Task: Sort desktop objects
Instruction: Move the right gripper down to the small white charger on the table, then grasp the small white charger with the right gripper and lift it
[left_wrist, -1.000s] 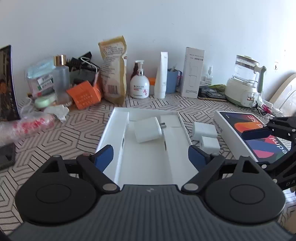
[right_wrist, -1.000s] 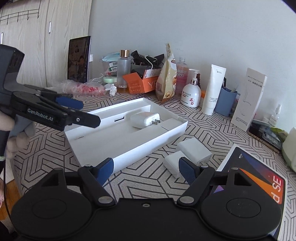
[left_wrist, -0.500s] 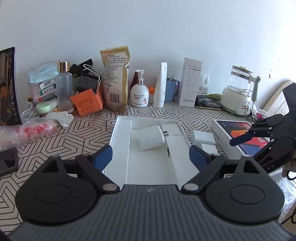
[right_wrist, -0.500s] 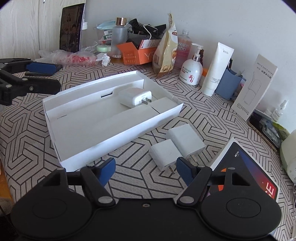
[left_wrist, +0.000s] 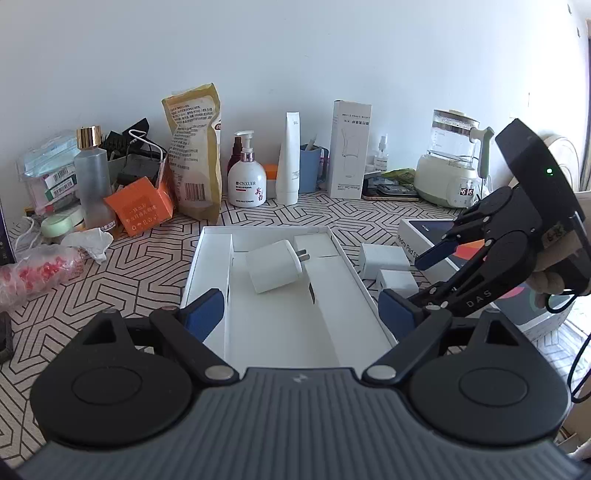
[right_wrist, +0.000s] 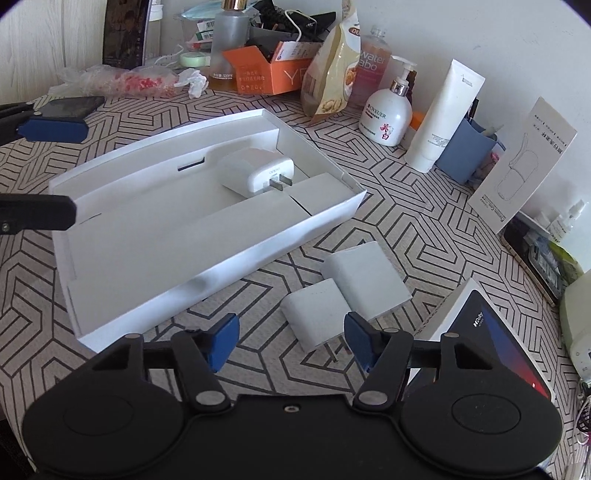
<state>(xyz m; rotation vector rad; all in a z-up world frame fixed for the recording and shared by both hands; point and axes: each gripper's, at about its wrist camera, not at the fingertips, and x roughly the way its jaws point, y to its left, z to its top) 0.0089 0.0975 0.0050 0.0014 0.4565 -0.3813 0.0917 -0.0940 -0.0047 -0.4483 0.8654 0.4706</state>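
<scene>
A shallow white tray (left_wrist: 280, 332) lies mid-table, with a white plug charger (left_wrist: 275, 271) on its side inside. My left gripper (left_wrist: 300, 314) hangs open and empty over the tray's near end. Two white adapters lie side by side on the table right of the tray, a larger one (right_wrist: 365, 280) and a smaller one (right_wrist: 316, 314). Just above the smaller adapter, my right gripper (right_wrist: 291, 339) is open, its fingers flanking the adapter without touching it. The right gripper (left_wrist: 421, 280) also shows from the left wrist, and the left gripper (right_wrist: 48, 170) sits at the right wrist view's left edge.
A tablet box (right_wrist: 491, 343) lies right of the adapters. Along the wall stand an orange carton (left_wrist: 142, 210), a snack bag (left_wrist: 194, 151), a pump bottle (left_wrist: 246, 177), a white tube (left_wrist: 290, 158), a tall white carton (left_wrist: 351, 144) and a kettle (left_wrist: 452, 162). A plastic bag (left_wrist: 37, 273) lies left.
My right gripper has dropped lower and closer over the two adapters. The left gripper has drawn back toward the tray's near end, so the right gripper looms larger beside it.
</scene>
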